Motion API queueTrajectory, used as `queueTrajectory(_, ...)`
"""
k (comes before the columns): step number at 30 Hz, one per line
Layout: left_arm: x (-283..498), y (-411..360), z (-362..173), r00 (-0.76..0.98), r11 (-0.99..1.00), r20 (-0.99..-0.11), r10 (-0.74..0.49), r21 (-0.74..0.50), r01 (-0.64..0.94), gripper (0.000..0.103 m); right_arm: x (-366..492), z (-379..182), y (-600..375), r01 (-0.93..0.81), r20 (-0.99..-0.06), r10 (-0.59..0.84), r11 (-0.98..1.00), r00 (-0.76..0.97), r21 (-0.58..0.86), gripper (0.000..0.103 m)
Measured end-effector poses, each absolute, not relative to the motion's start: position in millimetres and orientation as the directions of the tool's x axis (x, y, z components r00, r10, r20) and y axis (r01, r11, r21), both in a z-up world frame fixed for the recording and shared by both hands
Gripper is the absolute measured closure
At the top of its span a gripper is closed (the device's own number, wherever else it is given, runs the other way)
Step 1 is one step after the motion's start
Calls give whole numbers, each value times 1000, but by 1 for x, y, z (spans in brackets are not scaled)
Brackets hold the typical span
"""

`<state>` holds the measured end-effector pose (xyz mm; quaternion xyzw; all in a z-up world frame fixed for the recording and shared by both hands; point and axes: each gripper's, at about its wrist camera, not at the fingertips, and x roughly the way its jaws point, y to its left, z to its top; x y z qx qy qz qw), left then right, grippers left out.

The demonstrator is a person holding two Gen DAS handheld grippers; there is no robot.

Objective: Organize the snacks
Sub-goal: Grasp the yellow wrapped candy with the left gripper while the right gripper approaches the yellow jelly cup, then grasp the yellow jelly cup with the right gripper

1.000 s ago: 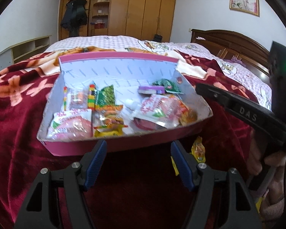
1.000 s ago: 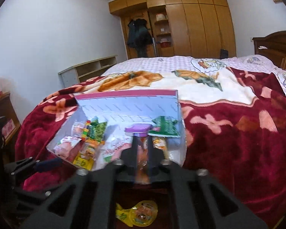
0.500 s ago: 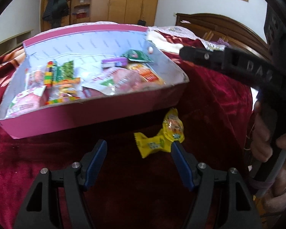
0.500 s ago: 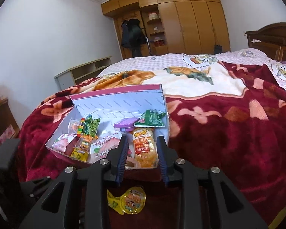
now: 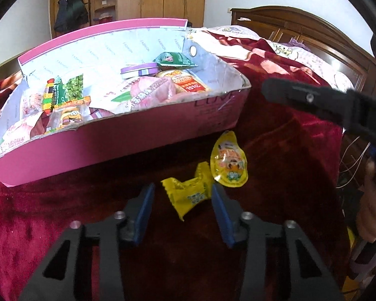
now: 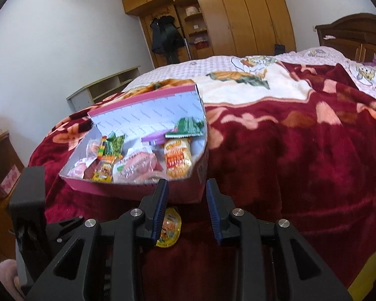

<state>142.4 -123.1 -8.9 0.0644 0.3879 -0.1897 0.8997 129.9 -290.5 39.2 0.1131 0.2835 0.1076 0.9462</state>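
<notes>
The left gripper (image 5: 181,207) has come down over the yellow wrapped candy (image 5: 188,195) on the bed (image 5: 275,175), and its jaws are closing around it, not yet pressing. So pickup toward the pink box (image 5: 137,135) is starting. The right gripper (image 6: 186,209) hangs half open and empty, the yellow jelly cup (image 6: 169,228) beside it.
</notes>
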Motion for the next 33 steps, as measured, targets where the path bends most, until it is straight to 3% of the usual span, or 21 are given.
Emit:
queueTrajectory(3,141,-121,-8,625,916,-720,-301,-36,400,74,127,36,-292,-137,-515,274,948,812,288,71)
queueTrajectory(8,141,-114,-4,621,919,-720,-309,-57,390,81,125,33,-291,-140,-519,280,946,807,292,70)
queueTrajectory(15,133,-91,6,649,936,-703,-292,-70,345,82,122,28,-283,-149,-532,295,942,794,300,63)
queueTrajectory(33,126,-39,15,686,959,-676,-270,-126,254,82,137,-4,-240,-116,-644,252,962,722,246,56)
